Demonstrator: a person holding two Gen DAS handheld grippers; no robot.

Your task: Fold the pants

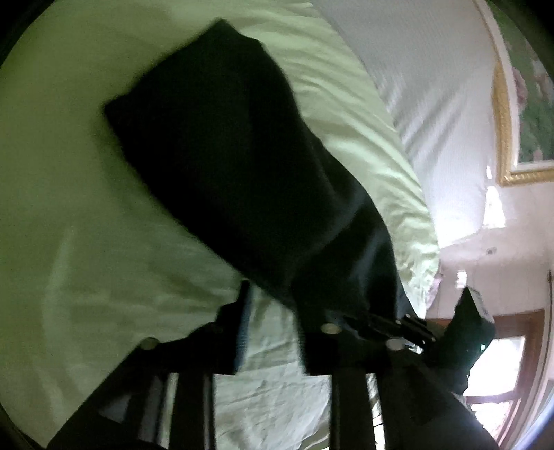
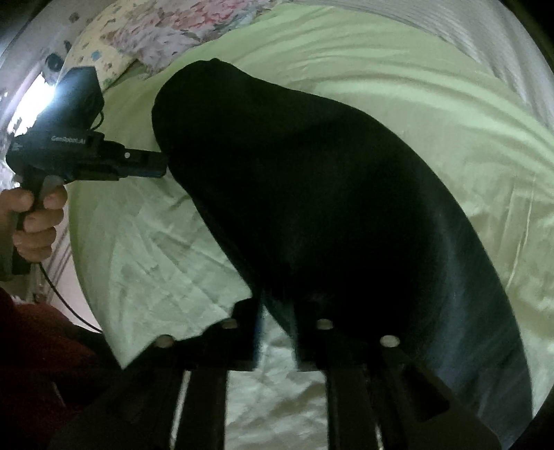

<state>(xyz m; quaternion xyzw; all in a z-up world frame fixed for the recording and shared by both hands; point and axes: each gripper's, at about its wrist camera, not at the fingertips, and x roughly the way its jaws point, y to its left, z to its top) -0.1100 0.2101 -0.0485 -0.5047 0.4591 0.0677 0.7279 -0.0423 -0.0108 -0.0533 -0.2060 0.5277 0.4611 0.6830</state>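
Black pants (image 2: pixel 311 214) hang lifted over the green bed (image 2: pixel 432 114), long axis sloping away to it, left tool (image 2: pixel 162 162) and right tool (image 2: pixel 277 332) each pinching a near corner.

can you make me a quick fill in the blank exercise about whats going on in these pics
1. The pants held up by both tools are ____ in colour.
2. Below them lies a pale ____ bedsheet.
3. In the right wrist view, the left tool grips the pants at their ____ edge.
4. A pillow with a ____ print lies at the top left of that view.

Missing words: black; green; left; floral
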